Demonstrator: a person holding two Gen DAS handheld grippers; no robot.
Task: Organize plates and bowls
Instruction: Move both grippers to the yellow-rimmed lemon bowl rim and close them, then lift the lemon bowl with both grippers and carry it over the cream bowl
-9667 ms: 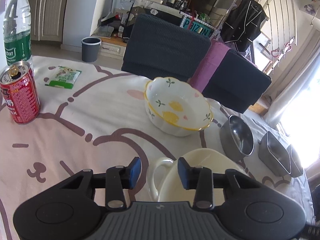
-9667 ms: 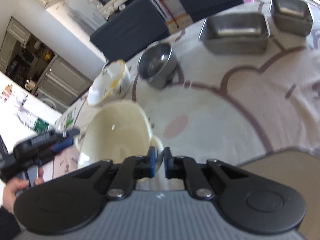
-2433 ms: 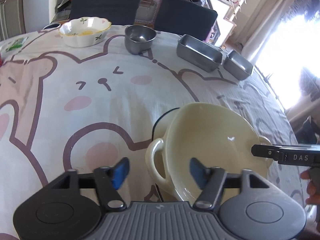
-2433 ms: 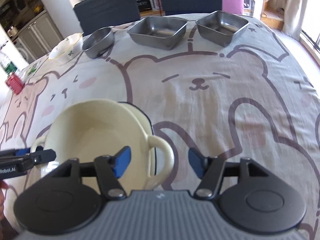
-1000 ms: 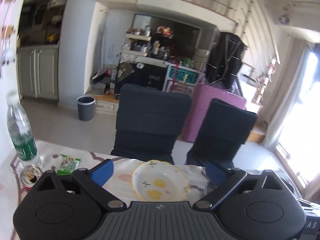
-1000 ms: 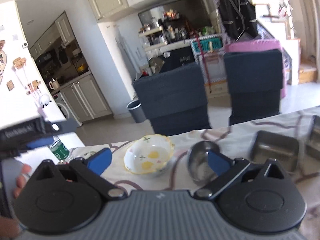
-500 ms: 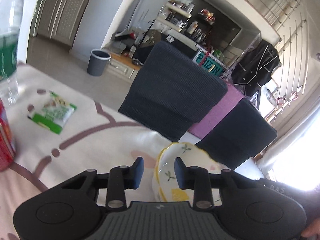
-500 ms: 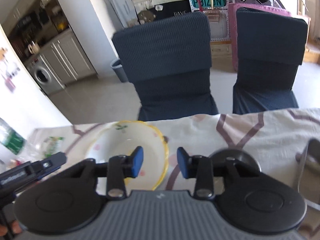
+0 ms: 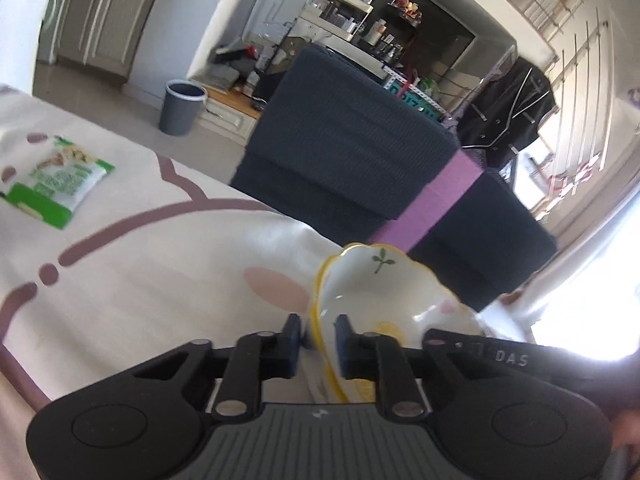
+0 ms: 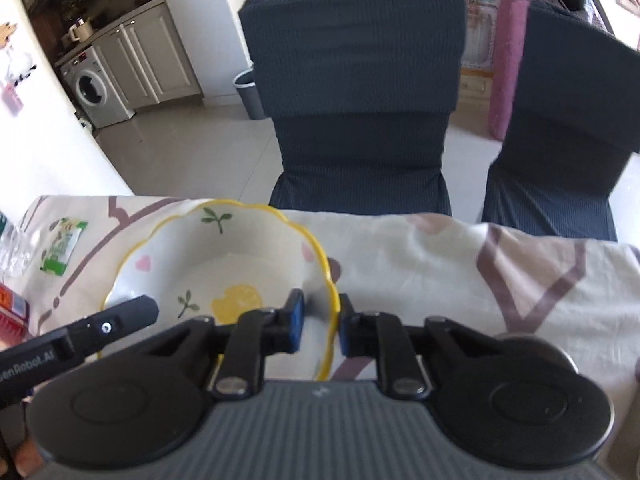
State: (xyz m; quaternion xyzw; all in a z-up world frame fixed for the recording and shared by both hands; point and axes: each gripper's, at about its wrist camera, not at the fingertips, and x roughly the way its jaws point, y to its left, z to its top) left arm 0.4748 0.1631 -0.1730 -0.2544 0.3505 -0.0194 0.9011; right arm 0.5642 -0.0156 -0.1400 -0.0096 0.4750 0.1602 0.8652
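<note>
A white bowl (image 9: 380,292) with a wavy yellow rim and small leaf and lemon prints sits on the bear-print tablecloth (image 9: 160,260) near the table's far edge. My left gripper (image 9: 318,338) straddles the bowl's left rim. Its jaws are closing, with a thin gap still showing beside the pads. In the right wrist view the same bowl (image 10: 224,264) has its right rim between the jaws of my right gripper (image 10: 321,326), which are also closing, one pad inside and one outside. Each tool's black body shows in the other's view.
Two dark chairs (image 10: 360,80) stand just past the table's far edge. A green snack packet (image 9: 60,184) lies to the left on the cloth. A red can (image 10: 12,312) and a clear bottle (image 10: 12,244) are at the far left. A steel bowl (image 10: 532,348) sits right of the bowl.
Both grippers dropped from facing the room down to the floral bowl. Their jaws went from wide open to narrow, now set on either side of the rim.
</note>
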